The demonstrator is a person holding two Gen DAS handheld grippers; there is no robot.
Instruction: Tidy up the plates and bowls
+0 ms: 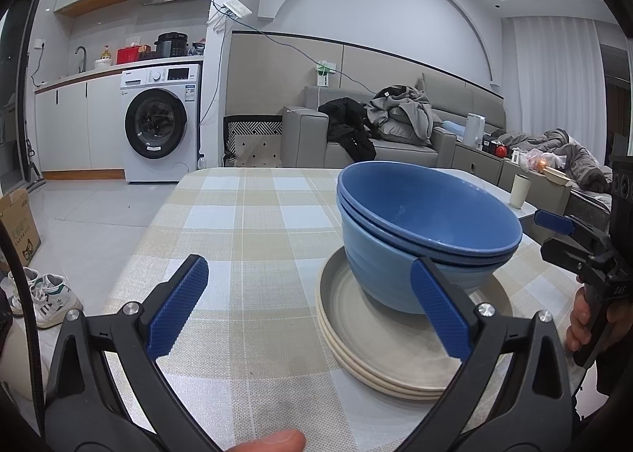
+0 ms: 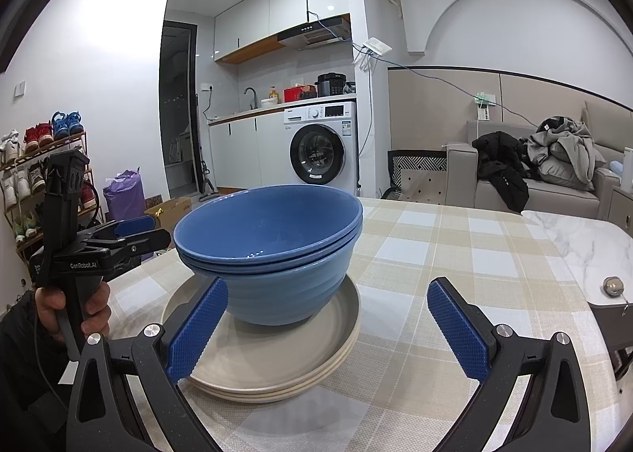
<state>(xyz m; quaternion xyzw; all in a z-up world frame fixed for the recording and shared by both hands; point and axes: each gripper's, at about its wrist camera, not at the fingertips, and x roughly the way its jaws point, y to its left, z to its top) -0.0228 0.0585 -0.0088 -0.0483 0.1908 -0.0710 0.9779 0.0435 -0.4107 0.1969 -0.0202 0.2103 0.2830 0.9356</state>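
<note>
Three nested blue bowls [image 1: 427, 230] [image 2: 273, 246] stand on a stack of three beige plates [image 1: 356, 317] [image 2: 277, 349] on the checked tablecloth. My left gripper [image 1: 308, 305] is open, held low just left of the stack; its right pad [image 1: 439, 313] overlaps the lowest bowl's side in the view. My right gripper [image 2: 326, 329] is open too, a little right of the stack, its left pad [image 2: 198, 329] in front of the plates' rim. Nothing sits between either pair of fingers. Each gripper shows in the other's view, held by a hand [image 1: 585, 313] [image 2: 71, 305].
The table [image 1: 245, 230] [image 2: 455, 254] carries a white marble part [image 2: 585, 242] on the far right with a small metal ball [image 2: 613, 286]. A pale cup [image 1: 520, 191] stands near the table's far right corner. Sofa, washing machine and shoe rack lie beyond.
</note>
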